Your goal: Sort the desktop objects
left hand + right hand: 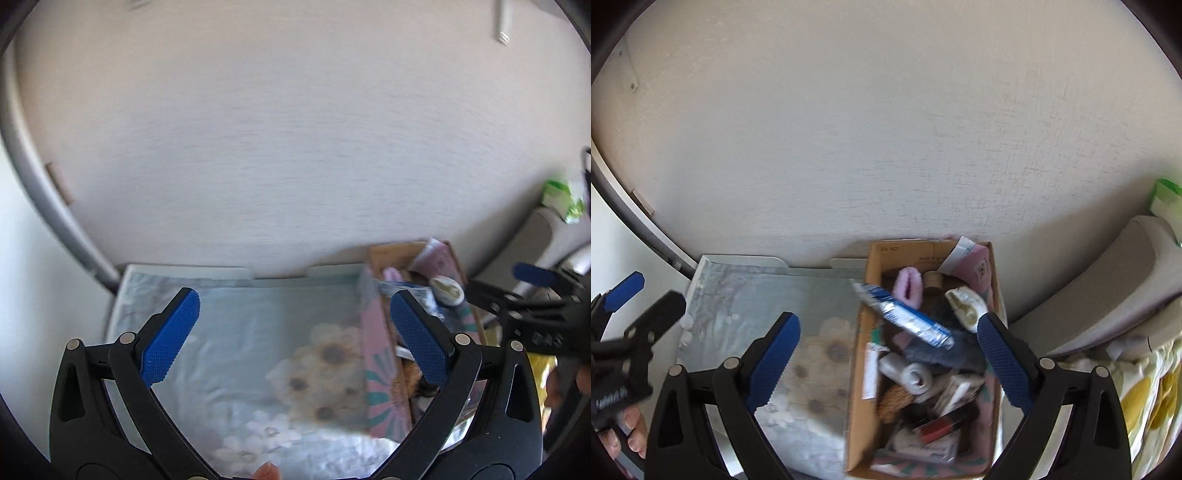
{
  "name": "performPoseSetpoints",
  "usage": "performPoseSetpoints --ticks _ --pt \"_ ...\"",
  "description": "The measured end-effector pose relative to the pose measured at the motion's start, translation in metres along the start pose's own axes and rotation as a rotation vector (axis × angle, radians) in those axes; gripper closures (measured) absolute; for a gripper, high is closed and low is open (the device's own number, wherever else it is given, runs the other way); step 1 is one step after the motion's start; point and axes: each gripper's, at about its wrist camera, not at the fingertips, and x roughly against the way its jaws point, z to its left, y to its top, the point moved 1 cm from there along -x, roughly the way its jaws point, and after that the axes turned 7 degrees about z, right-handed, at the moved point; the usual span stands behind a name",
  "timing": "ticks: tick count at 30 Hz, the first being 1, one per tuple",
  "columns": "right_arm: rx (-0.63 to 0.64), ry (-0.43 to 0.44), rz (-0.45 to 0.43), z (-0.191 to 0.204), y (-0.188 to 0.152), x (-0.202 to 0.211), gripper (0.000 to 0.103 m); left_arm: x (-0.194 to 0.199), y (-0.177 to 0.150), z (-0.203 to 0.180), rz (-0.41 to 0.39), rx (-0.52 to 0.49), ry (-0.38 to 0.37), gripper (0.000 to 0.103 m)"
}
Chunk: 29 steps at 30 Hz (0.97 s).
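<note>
Right gripper is spread wide and empty, hanging right over the cardboard box of clutter; the blue-and-silver tube lies diagonally between its pads. Left gripper, also spread, sits over the floral tray beside it

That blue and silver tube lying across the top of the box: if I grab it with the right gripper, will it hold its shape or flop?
The tube looks crinkled and partly squeezed, so it will probably bend. It rests loosely across other items in the cardboard box, so it probably lifts free. Its foil skin may be slippery; grip mid-body.
</note>
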Motion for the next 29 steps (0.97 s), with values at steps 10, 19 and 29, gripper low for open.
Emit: performPoseSetpoints --ticks 10,19,29 --pt "-0.008 -0.057 0.002 0.057 -0.032 0.001 0.007 0.018 -0.01 0.058 0.01 0.108 0.079 0.0" --pt "-0.043 -0.098 0.004 0.079 -0.049 -0.002 0.007 0.016 -0.022 0.081 0.015 0.099 0.071 0.0" --pt "-0.056 -0.114 -0.006 0.083 -0.046 -0.001 0.007 0.012 -0.02 0.089 0.024 0.066 0.051 0.0"
